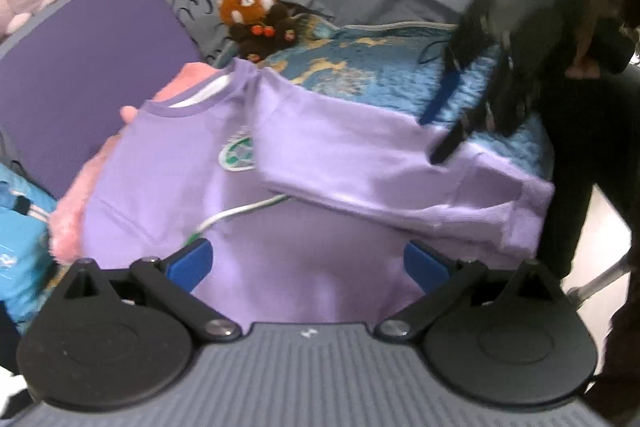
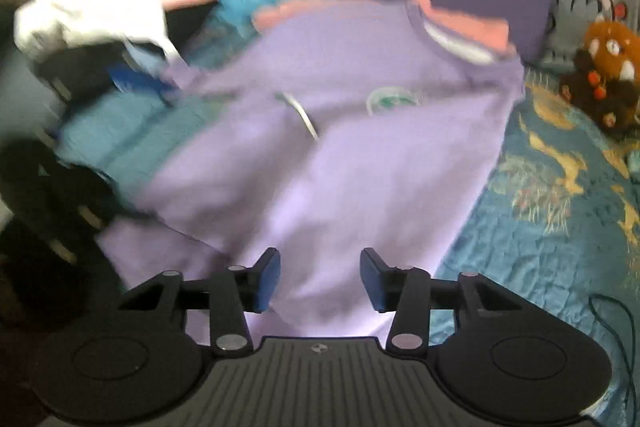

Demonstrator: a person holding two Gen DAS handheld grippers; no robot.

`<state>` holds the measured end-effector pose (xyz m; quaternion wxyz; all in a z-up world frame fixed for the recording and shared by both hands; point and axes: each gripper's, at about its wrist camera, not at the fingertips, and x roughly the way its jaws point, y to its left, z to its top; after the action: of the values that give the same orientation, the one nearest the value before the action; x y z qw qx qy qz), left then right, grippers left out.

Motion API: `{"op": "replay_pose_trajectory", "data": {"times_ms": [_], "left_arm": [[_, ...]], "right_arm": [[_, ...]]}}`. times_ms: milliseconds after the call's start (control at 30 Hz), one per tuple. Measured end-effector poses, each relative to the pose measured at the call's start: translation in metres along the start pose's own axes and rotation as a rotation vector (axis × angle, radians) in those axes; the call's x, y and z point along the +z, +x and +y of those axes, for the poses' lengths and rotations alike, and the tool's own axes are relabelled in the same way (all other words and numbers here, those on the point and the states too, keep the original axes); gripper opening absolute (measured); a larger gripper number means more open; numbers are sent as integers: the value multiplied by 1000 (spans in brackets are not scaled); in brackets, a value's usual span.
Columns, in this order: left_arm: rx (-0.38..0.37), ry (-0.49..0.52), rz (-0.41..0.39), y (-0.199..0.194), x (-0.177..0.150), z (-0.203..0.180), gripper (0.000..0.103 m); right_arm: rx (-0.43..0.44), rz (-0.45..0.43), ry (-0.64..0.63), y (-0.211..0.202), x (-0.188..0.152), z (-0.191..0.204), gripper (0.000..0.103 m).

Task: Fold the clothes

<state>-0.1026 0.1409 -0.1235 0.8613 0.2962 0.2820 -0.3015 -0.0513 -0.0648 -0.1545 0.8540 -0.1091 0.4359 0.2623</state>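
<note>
Fingers (image 2: 268,277) of the right gripper (image 2: 318,277) stood partly apart over the lilac sweatshirt (image 2: 340,155), gripping nothing; the left gripper (image 1: 308,261) gaped wide, empty, above it. 1 sleeve (image 1: 360,163) lay folded across the sweatshirt on the blue bed (image 2: 540,227)

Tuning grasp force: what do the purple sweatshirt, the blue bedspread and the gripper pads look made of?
Purple sweatshirt: soft matte knit, probably cotton jersey or fleece; it drapes in folds and has a ribbed collar.
Blue bedspread: shiny quilted fabric, satin-like; it catches light and shows a gold pattern with puckered stitching.
Pads on the right gripper: blue, matte, likely rubber or foam; blur leaves that open.
</note>
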Motion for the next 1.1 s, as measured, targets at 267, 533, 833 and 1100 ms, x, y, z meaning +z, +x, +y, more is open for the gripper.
{"op": "replay_pose_trajectory", "data": {"times_ms": [267,533,833,1100], "left_arm": [[183,-160,32,-49,-32,101,103],[262,-480,164,-52,-108,140,103],[235,-1096,120,14,-202,232,103],[310,-1458,35,49,-247,278,102]], "right_arm": [[6,88,-51,17,13,-3,37],[34,-108,-320,40,119,61,53],[128,-102,-455,75,134,136,54],[136,-35,-306,56,92,110,54]]}}
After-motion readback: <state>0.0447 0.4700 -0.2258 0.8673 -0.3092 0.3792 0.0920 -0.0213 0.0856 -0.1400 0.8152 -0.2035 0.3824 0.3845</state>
